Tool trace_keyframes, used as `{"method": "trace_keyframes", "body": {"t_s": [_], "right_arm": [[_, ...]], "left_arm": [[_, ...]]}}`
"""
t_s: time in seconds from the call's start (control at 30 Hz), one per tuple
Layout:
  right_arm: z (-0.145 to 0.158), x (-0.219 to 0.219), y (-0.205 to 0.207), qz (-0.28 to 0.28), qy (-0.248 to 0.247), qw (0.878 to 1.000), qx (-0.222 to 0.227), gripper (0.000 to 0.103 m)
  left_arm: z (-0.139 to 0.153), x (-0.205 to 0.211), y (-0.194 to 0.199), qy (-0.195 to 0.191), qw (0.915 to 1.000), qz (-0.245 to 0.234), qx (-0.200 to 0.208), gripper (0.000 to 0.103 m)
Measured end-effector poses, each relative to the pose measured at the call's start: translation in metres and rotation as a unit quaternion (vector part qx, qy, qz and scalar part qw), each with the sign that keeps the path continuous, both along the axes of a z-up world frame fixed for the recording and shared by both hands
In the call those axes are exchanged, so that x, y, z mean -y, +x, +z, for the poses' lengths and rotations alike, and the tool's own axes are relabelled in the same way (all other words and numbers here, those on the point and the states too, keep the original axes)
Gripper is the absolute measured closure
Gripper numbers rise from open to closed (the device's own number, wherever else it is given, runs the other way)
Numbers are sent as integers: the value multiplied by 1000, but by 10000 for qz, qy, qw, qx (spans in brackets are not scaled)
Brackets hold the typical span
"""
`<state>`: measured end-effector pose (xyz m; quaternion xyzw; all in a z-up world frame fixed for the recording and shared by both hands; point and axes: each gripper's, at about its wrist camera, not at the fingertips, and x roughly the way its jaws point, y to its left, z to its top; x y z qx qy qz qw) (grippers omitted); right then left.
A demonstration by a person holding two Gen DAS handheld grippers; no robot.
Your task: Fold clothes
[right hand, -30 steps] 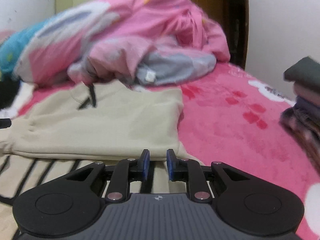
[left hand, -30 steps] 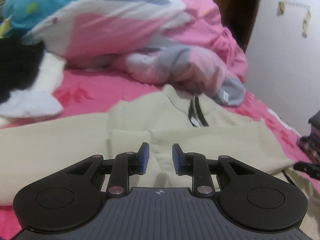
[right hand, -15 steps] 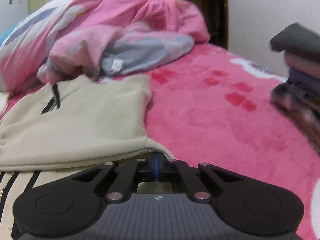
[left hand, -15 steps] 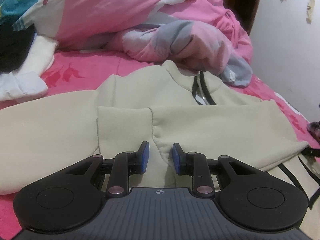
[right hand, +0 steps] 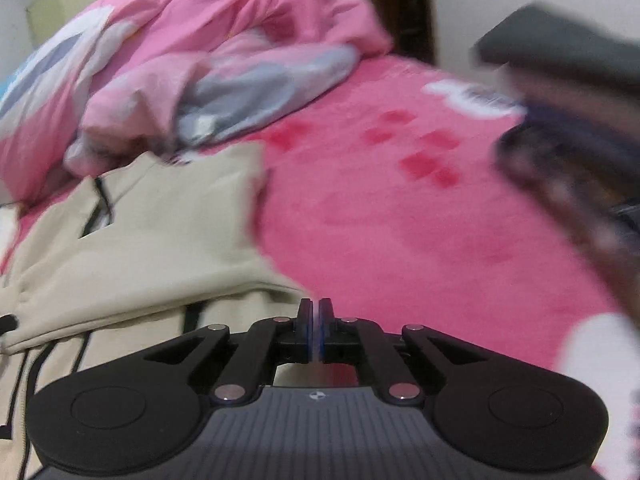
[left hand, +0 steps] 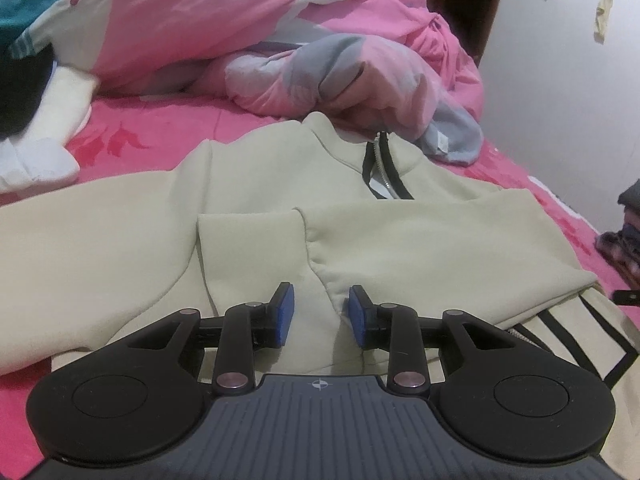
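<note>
A cream zip-up jacket (left hand: 420, 248) lies flat on the pink bed, collar and zip (left hand: 380, 168) at the far side, with both sleeves folded across its chest. My left gripper (left hand: 321, 312) hovers low over the folded sleeve cuffs. Its jaws are opening, and cream cloth shows below the gap, but the blue pads (left hand: 285, 314) do not press on it. In the right wrist view the jacket (right hand: 140, 248) is at the left, blurred. My right gripper (right hand: 316, 328) is shut with nothing seen between its pads, just past the jacket's right edge over the pink sheet (right hand: 400, 220).
A crumpled pink, white and grey quilt (left hand: 240, 20) is heaped behind the collar. Black and white clothes (left hand: 40, 120) lie at the far left. A stack of folded dark clothes (right hand: 568, 120) sits at the right. A white wall (left hand: 560, 80) borders the bed on the right.
My right gripper shut and swung right, off the jacket's lower edge toward the clothes stack, tilting as it went. My left gripper dipped closer to the sleeves and its jaws widened slightly.
</note>
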<state>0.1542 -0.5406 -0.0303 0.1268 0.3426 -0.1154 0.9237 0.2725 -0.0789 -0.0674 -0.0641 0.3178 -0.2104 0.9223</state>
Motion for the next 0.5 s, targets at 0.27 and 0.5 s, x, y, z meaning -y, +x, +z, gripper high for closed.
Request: {"method": "trace_keyframes", "body": {"t_s": [0.27, 0.5], "right_arm": [[6, -47, 34, 1113, -488, 9905, 641, 103], [-6, -44, 59, 1110, -317, 9933, -76, 103]], "left_arm": [[-1, 0, -1, -26, 10000, 33, 25, 72], [-5, -9, 1, -301, 9995, 52, -28, 70]]}}
